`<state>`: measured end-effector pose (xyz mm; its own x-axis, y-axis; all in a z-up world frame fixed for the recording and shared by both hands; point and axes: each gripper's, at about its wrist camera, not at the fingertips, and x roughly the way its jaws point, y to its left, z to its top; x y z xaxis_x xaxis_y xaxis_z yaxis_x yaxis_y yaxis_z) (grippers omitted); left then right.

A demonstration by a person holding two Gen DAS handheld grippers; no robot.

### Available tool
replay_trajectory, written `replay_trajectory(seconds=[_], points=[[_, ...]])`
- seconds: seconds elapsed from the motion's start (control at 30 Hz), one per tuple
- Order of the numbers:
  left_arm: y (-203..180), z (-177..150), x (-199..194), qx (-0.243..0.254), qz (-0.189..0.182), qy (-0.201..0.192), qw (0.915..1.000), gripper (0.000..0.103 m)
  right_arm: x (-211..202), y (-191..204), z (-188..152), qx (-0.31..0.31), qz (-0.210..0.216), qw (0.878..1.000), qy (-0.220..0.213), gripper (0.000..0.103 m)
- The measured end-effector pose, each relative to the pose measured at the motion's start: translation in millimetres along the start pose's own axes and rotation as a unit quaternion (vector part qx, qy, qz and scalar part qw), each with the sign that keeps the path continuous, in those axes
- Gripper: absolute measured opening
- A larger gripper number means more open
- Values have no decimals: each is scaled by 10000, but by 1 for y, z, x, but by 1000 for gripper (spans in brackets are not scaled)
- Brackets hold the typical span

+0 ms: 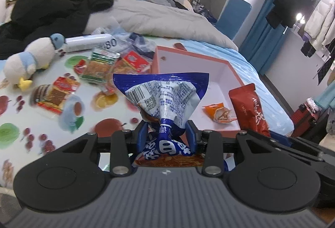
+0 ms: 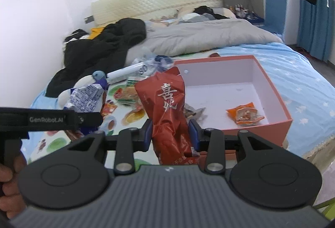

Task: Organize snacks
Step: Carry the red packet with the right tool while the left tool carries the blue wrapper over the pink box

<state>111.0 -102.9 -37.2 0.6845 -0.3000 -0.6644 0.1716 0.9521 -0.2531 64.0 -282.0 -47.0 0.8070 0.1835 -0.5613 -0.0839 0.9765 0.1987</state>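
Observation:
My left gripper (image 1: 168,133) is shut on a blue and white snack bag (image 1: 165,93), held above the bed just left of the orange box (image 1: 230,68). The same blue bag (image 2: 88,98) shows at the left of the right wrist view. My right gripper (image 2: 170,133) is shut on a red snack bag (image 2: 167,102) with white characters, near the box's (image 2: 286,121) front left corner; that red bag (image 1: 249,108) also shows in the left wrist view. An orange snack packet (image 2: 244,114) lies inside the box, and a dark packet (image 2: 193,112) lies near its left wall.
Several loose snack packets (image 1: 100,64) lie on the fruit-print sheet (image 1: 12,133) left of the box. A plush duck (image 1: 31,58), a white tube (image 1: 85,41), a black coat (image 1: 54,8) and a grey duvet (image 1: 159,16) lie behind. A hand (image 2: 10,186) grips the left tool.

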Motion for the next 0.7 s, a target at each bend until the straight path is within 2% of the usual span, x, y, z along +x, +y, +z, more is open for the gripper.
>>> replay_trajectory(seconds=[0.4,0.7], points=[[-35,49,87,280,-206,293,9990,45,43,-48,31,272,-198,9993,165,40],[-51,77,165,473,-211,604,9968,45,96,-83,49,462,-260,9977,425,40]])
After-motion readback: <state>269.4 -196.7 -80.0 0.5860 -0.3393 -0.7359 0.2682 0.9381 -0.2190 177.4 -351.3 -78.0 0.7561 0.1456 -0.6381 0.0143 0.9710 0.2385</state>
